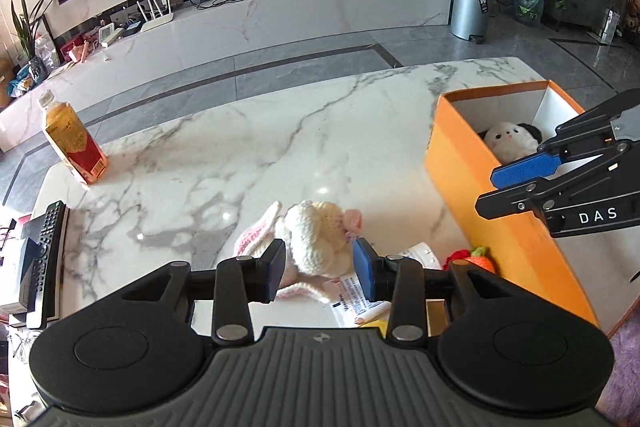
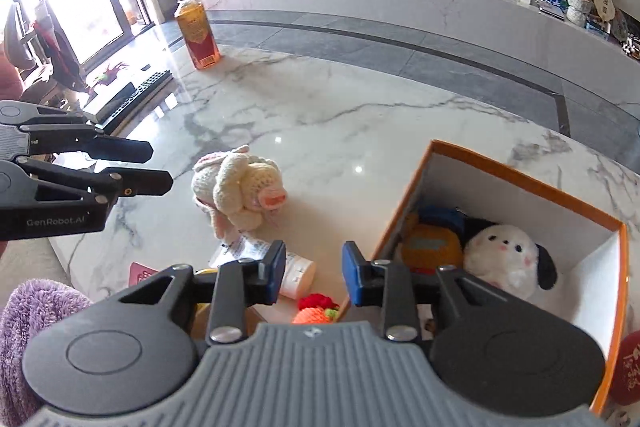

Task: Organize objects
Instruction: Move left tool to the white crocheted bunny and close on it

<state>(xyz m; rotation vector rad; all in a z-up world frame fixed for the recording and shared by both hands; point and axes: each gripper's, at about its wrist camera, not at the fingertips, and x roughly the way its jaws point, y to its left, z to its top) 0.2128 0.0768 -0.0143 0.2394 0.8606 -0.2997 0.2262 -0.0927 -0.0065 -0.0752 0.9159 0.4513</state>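
The left tool (image 1: 318, 269) has its two fingers spread wide, one on each side of a knitted bunny (image 1: 310, 239) — it is hard to tell if the pads touch the wool. The bunny lies on the white marble desk (image 1: 224, 155), cream with pink ears, on top of a small white tube (image 2: 298, 273) with print on it.

The right tool (image 2: 312, 273) is spread too and holds nothing. It hangs over the near edge of an orange box (image 2: 516, 179) with white walls inside. In the box lie a white puppy toy (image 2: 508, 259) with black ears and an orange knitted toy (image 2: 430, 247) — both at the bottom.

Just beside the box, on the desk, sits a little knitted carrot (image 2: 314, 315) with a red bit next to it. A juice bottle (image 1: 72, 139) stands well apart at the far left corner. A remote (image 1: 46, 251) rests on the left edge.
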